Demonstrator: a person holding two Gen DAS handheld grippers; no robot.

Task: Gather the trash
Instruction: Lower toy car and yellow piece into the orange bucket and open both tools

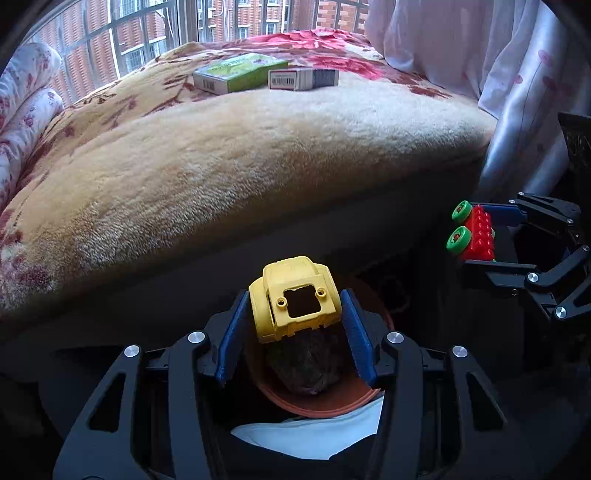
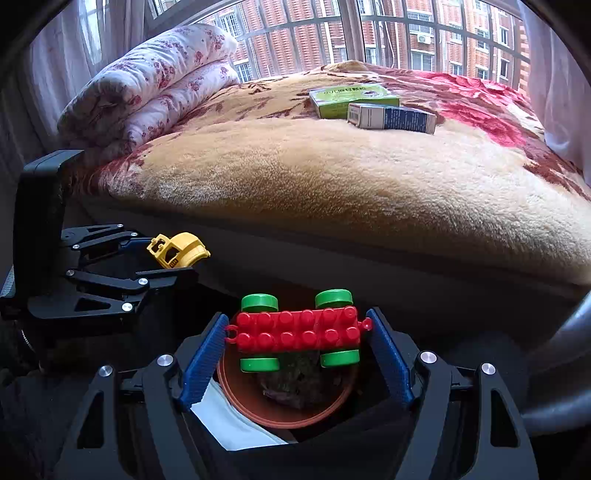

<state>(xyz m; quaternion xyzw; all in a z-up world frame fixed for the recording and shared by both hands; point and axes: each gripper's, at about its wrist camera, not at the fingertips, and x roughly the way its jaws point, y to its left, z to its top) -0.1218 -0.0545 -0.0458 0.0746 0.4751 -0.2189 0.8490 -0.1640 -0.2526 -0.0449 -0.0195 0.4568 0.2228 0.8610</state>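
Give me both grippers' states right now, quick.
Left gripper: shut on the yellow toy cab.
Right gripper: shut on the red wheeled brick base.

- A home bedroom: a bed (image 2: 332, 177) under a plush floral blanket (image 1: 221, 155).
- A folded floral quilt (image 2: 147, 85) lies by the barred window (image 2: 369, 33); brick apartment blocks (image 1: 258, 14) stand outside.

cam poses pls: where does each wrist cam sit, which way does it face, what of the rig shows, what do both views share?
Left wrist: behind the left gripper, which grips a yellow toy cab; faces the bed; right gripper at right edge.
Right wrist: behind the right gripper, which holds a red wheeled brick; faces the bed; left gripper at left.
Shared: green box, blue-white box, brown pot below.
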